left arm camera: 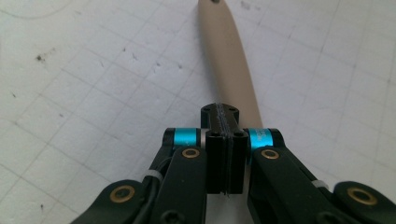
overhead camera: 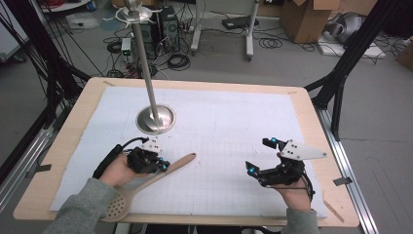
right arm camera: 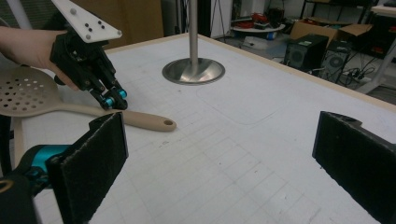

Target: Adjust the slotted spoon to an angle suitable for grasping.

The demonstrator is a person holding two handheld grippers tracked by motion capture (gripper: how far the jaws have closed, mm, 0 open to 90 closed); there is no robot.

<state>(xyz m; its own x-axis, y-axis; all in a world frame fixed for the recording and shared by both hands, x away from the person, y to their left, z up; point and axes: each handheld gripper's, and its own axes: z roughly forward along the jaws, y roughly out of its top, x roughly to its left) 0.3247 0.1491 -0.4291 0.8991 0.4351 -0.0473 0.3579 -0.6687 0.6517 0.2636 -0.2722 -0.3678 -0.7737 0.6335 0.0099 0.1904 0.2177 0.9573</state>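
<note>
At my table, seen from above, my left gripper (overhead camera: 163, 165) rests on the handle of a beige slotted spoon (overhead camera: 146, 184), its jaws pressed flat together with nothing caught between the pads. From its own camera the closed jaws sit just above the handle (left arm camera: 231, 60), which runs out from under them across the gridded white mat (overhead camera: 219, 141); whether the tips touch the handle I cannot tell. The spoon lies flat on the mat, near and in front of the steel stand base (overhead camera: 155, 119), its perforated bowl toward my edge of the table under my left sleeve and its handle end pointing toward the middle of the mat. The stand's pole rises upright from that base. Well to the right of the spoon, my right gripper (overhead camera: 263, 156) hangs with its jaws spread wide and empty; its camera shows both black pads (right arm camera: 91, 163) apart, with bare mat between them.
</note>
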